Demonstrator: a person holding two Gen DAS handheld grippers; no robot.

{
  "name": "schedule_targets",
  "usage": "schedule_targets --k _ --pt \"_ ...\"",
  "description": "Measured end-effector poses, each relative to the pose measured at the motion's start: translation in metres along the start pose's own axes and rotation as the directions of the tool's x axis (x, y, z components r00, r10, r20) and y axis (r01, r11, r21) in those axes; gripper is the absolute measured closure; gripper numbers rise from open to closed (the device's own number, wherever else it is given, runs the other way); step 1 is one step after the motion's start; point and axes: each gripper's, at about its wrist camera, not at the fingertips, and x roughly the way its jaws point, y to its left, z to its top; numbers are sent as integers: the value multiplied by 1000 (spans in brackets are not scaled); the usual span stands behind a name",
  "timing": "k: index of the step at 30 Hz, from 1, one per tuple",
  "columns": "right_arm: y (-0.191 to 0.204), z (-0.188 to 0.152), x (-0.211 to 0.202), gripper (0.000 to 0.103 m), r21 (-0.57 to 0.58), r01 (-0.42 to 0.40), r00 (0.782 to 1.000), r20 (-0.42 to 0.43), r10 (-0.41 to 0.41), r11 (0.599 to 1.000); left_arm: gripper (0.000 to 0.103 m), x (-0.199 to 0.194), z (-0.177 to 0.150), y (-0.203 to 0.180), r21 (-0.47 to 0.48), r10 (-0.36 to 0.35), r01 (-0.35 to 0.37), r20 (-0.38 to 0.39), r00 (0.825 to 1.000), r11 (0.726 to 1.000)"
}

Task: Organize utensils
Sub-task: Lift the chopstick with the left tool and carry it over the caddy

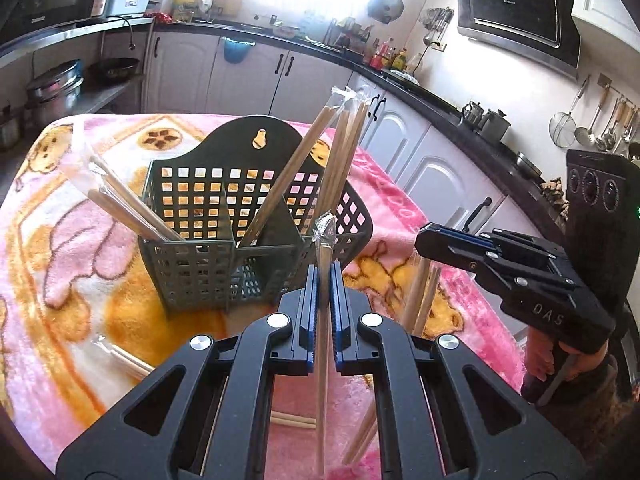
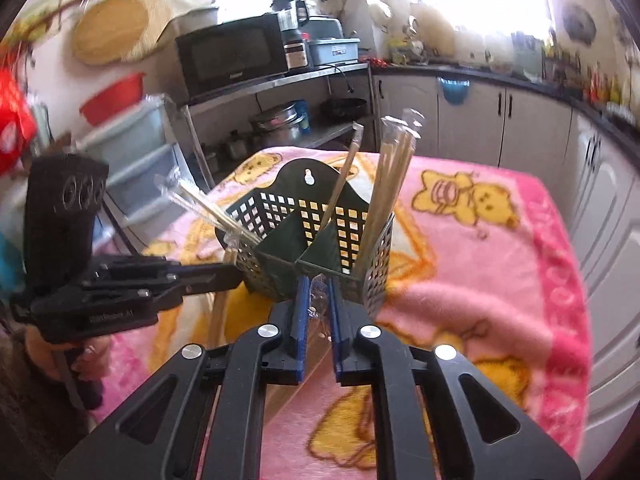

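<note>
Gripping wrapped chopsticks (image 1: 322, 320), left gripper (image 1: 324, 280) pinched tight near holder (image 1: 256, 240), ready for slotting. Right gripper (image 2: 319, 296) likewise clamped on a wrapped pair (image 2: 319, 300).

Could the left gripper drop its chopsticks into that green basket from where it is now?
Probably yes. The left gripper, shut on wrapped chopsticks, sits just before the basket, whose middle compartment looks open. The right gripper is off to the side.

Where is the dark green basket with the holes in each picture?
Left wrist view: the green basket sits centre-left on the pink blanket, just beyond the left gripper.
Right wrist view: it sits in the middle, just above the right gripper.
Shared landmark: the keyhole slot in its back plate.
</note>
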Motion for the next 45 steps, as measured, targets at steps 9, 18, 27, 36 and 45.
schedule_targets --k 9,18,27,36,45 --pt "5 19 -13 94 -10 -58 998 21 59 998 100 -14 7 0 14 -10 10 28 1000 1000" --pt "21 36 -28 95 -55 -21 997 78 25 998 100 -23 22 -7 29 -19 17 60 998 999" --pt "25 55 -44 96 -60 -6 990 142 14 998 100 -38 48 -18 66 -33 25 118 992 997" --pt "30 71 -62 96 -64 -4 977 214 17 998 100 -61 78 -27 95 -31 11 206 978 995" --pt "36 91 -74 97 -79 9 959 282 14 997 100 -81 103 -27 111 -4 -29 283 959 993"
